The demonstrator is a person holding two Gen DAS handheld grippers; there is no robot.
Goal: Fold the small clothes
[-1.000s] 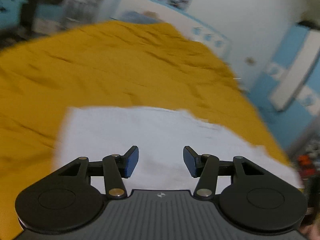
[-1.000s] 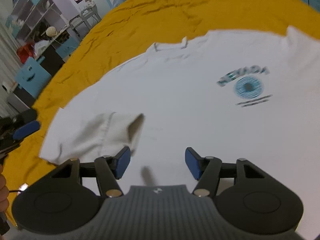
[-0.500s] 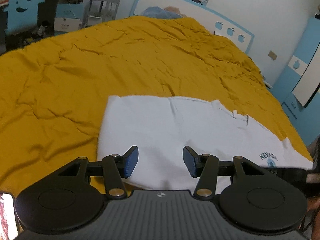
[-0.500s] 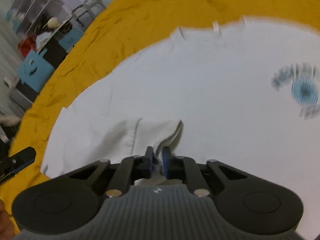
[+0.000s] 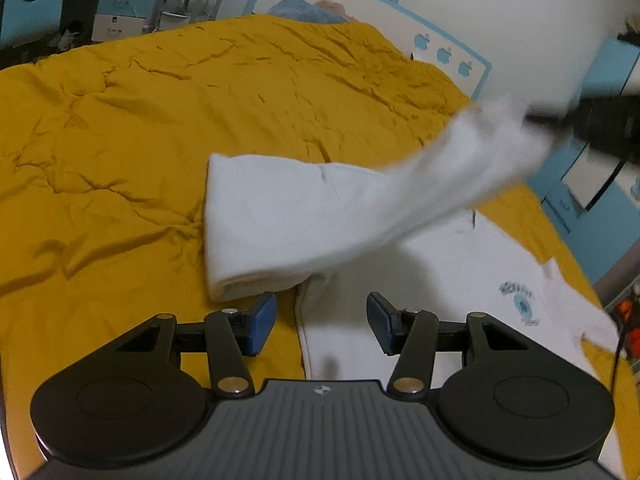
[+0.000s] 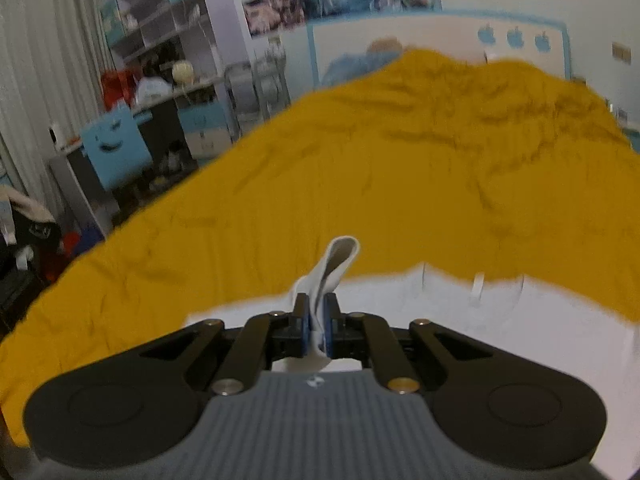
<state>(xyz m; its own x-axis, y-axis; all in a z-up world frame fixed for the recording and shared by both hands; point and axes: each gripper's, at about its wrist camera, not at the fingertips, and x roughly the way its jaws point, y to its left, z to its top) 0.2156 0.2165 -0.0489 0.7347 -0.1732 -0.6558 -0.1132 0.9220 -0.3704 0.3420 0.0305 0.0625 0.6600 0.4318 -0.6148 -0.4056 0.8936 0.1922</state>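
A white T-shirt [image 5: 452, 264] with a small blue print [image 5: 520, 300] lies on the yellow bedspread [image 5: 140, 152]. My right gripper [image 6: 316, 330] is shut on a bunched white piece of the shirt [image 6: 334, 264], its sleeve side, and holds it up in the air. In the left wrist view this lifted part [image 5: 440, 184] stretches up to the right gripper [image 5: 532, 118], blurred. My left gripper [image 5: 322, 322] is open and empty, low over the shirt's near edge.
The yellow bedspread [image 6: 400, 168] covers a wide bed. A white and blue headboard [image 6: 440, 40] and pillows stand at the far end. Shelves and a desk with clutter [image 6: 132, 92] line the left side. Blue cabinets [image 5: 600, 160] stand on the right.
My right gripper closed on the sleeve side of the shirt and lifted it up off the bed. My left gripper stayed open and shifted back toward the shirt's near edge.
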